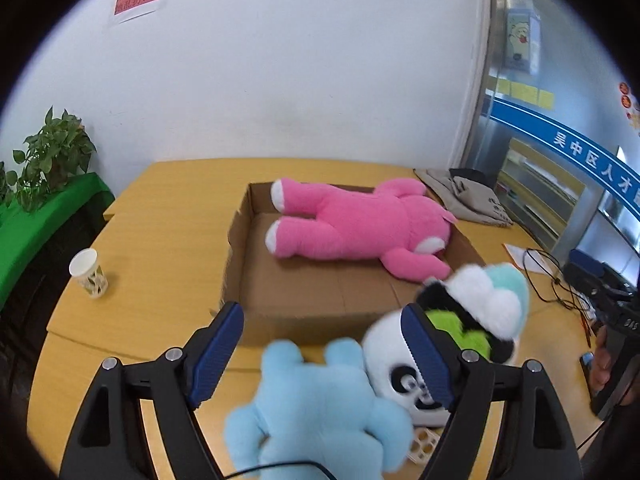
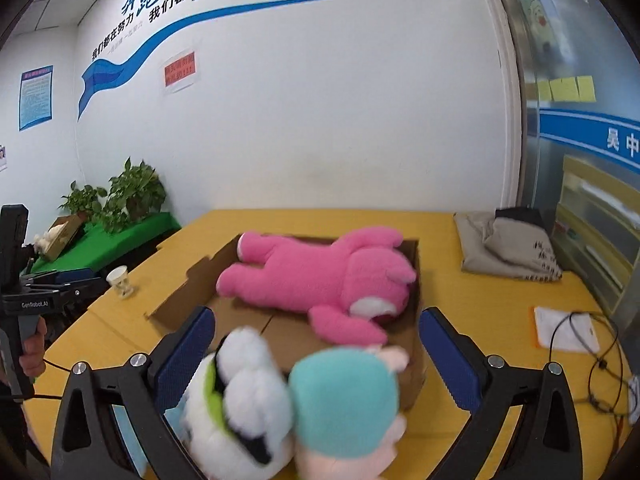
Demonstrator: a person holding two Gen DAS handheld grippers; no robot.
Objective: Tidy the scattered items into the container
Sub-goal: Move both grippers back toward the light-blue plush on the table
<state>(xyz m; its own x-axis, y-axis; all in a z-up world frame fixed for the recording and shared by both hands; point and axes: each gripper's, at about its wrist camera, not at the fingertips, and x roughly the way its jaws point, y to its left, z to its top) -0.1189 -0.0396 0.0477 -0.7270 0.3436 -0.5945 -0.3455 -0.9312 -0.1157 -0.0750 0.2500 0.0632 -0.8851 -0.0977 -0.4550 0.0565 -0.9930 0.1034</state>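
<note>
An open cardboard box (image 1: 240, 264) (image 2: 192, 284) sits on the yellow table, with a pink plush bear (image 1: 360, 224) (image 2: 320, 276) lying inside. In the left wrist view a light blue plush (image 1: 316, 412) lies between the fingers of my open left gripper (image 1: 324, 348), in front of the box. A panda plush (image 1: 400, 368) (image 2: 236, 404) with green and white parts lies beside it. In the right wrist view the panda and a teal-capped plush (image 2: 344, 400) sit between the fingers of my open right gripper (image 2: 316, 360).
A paper cup (image 1: 89, 273) (image 2: 120, 280) stands on the table left of the box. Folded grey cloth (image 1: 468, 200) (image 2: 504, 248) lies at the back right. Papers and black cables (image 2: 576, 332) lie at the right. Potted plants (image 2: 120, 196) stand on a green shelf left.
</note>
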